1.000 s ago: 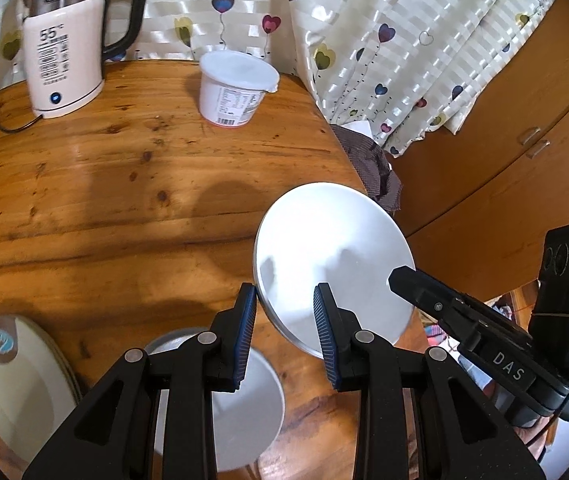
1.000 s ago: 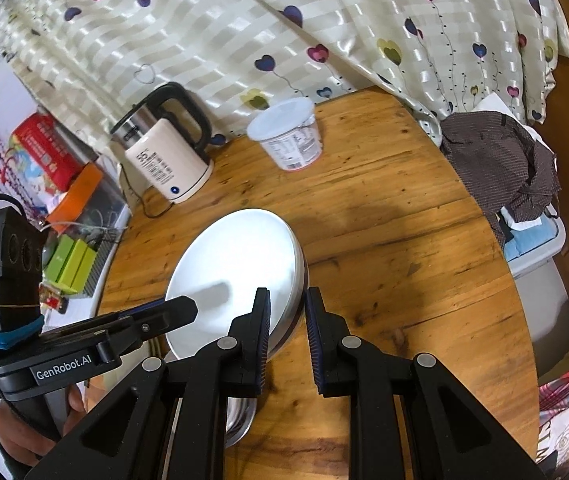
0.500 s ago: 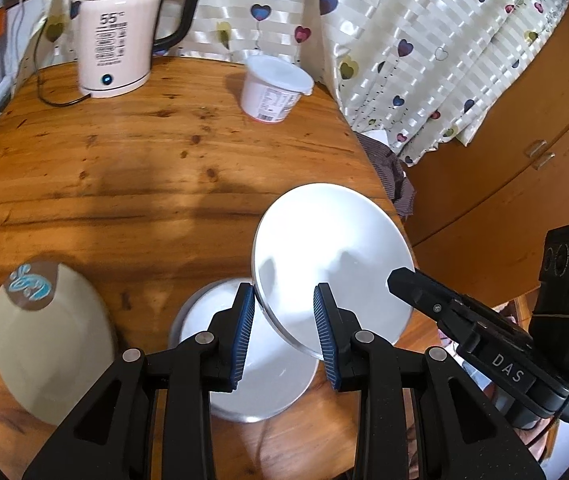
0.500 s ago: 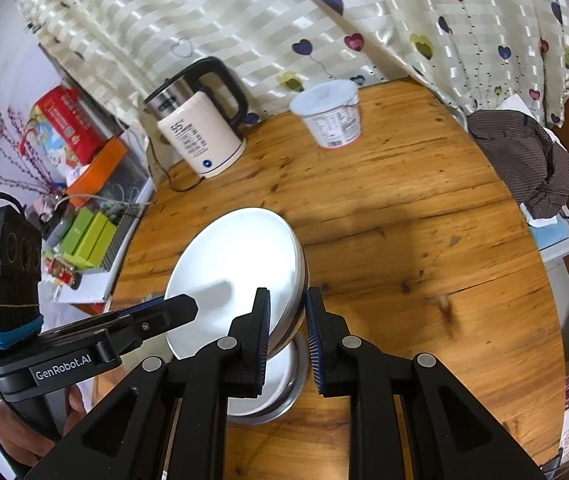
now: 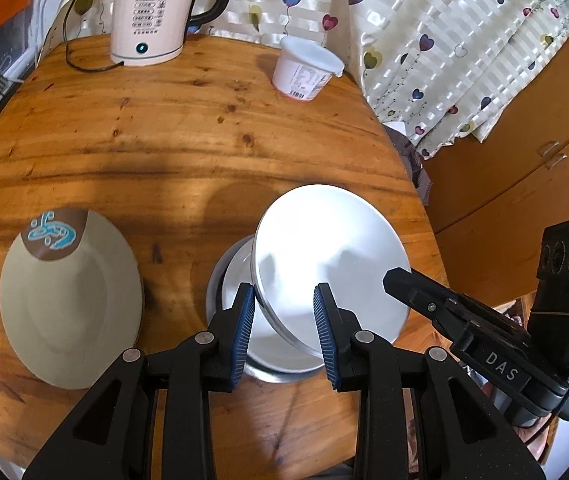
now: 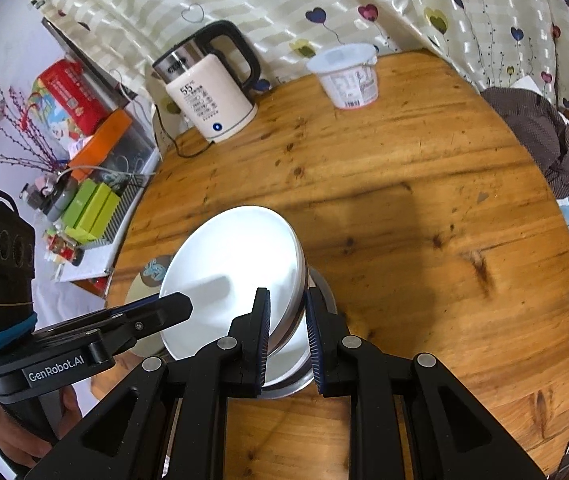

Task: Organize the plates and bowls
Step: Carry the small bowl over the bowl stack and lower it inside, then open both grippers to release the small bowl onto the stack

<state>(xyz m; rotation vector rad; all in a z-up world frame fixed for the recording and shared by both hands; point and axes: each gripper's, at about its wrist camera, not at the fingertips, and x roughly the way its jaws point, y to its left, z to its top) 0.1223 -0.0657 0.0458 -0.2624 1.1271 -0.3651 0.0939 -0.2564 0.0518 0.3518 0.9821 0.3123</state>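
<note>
You hold one white bowl between both grippers, tilted over a second bowl on the table.

At your left, a beige plate [image 5: 70, 300] lies flat on the wooden table [image 5: 188, 136]. Your left gripper [image 5: 282, 334] and right gripper [image 6: 287, 336] each clench the rim of the white bowl [image 5: 330, 268], just above the metal bowl [image 5: 280, 356]. Farther back stand a kettle [image 5: 150, 12] and tub [image 5: 306, 70].

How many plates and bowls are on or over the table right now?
3: a white plate held tilted by both tongs, a steel bowl on the table beneath it, and a beige plate to its left. More may be hidden beneath.
</note>
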